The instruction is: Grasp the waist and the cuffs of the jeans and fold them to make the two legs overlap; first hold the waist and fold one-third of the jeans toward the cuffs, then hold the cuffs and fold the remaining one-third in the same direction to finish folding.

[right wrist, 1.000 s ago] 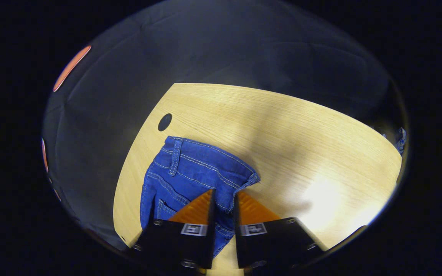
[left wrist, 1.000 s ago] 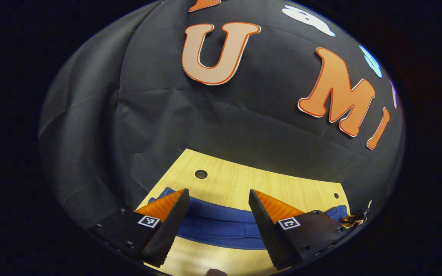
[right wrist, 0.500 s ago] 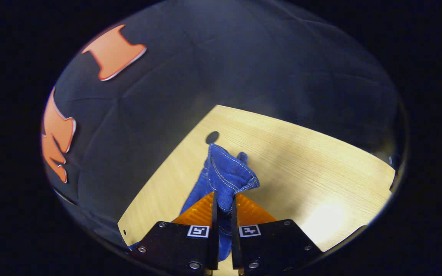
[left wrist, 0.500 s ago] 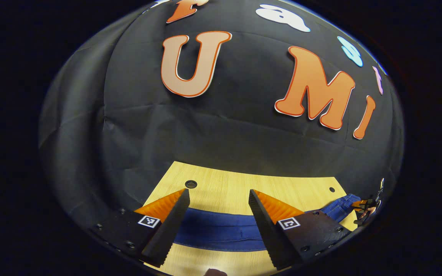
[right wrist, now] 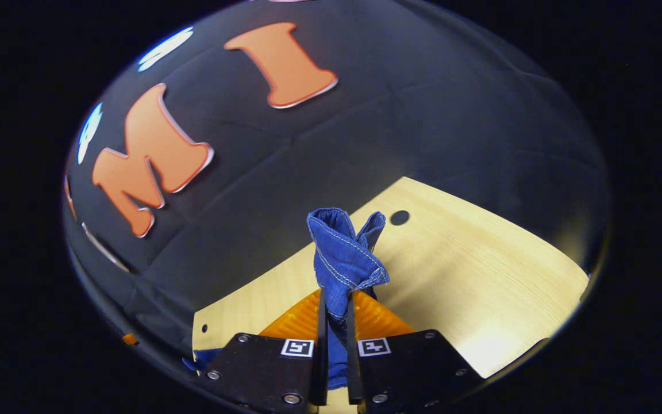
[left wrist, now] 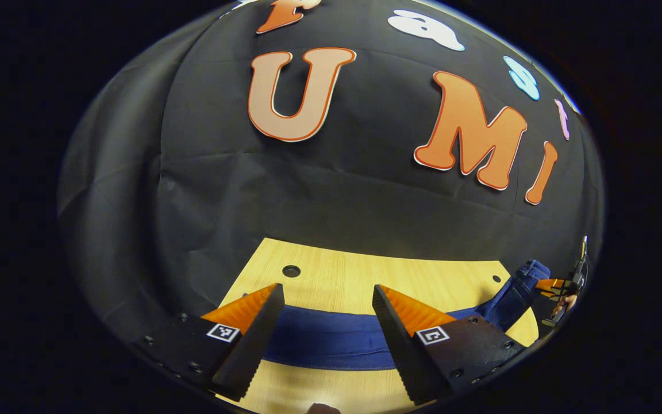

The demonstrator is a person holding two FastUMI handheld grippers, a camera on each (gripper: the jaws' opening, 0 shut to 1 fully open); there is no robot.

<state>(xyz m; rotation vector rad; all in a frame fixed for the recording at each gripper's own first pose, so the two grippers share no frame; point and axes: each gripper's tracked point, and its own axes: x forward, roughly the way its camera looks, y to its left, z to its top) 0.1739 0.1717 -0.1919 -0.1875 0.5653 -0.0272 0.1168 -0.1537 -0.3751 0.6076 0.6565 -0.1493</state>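
Blue denim jeans (right wrist: 342,259) pinched at one end by the right gripper (right wrist: 334,322), raised off the pale wooden tabletop (right wrist: 480,287).

Right fingers (right wrist: 296,319) nearly closed, both pressing a bunched, white-stitched fold that stands up ahead of them near the tabletop's far edge, beside a round hole (right wrist: 399,217); waist or cuff not certain from this bunch. Left gripper (left wrist: 325,310) spread wide, holding nothing, hovering over a flat blue band of the jeans (left wrist: 325,339) that runs crosswise, parallel to the far edge, passing between and just beyond the fingers (left wrist: 250,328). Long axis thus lying across the left fingers' line, so probably a short drop forward and down to reach the near hem. Left gripper view adds the whole stretch rising at its right end toward the other gripper (left wrist: 555,286); right gripper view gives the pinch close up.
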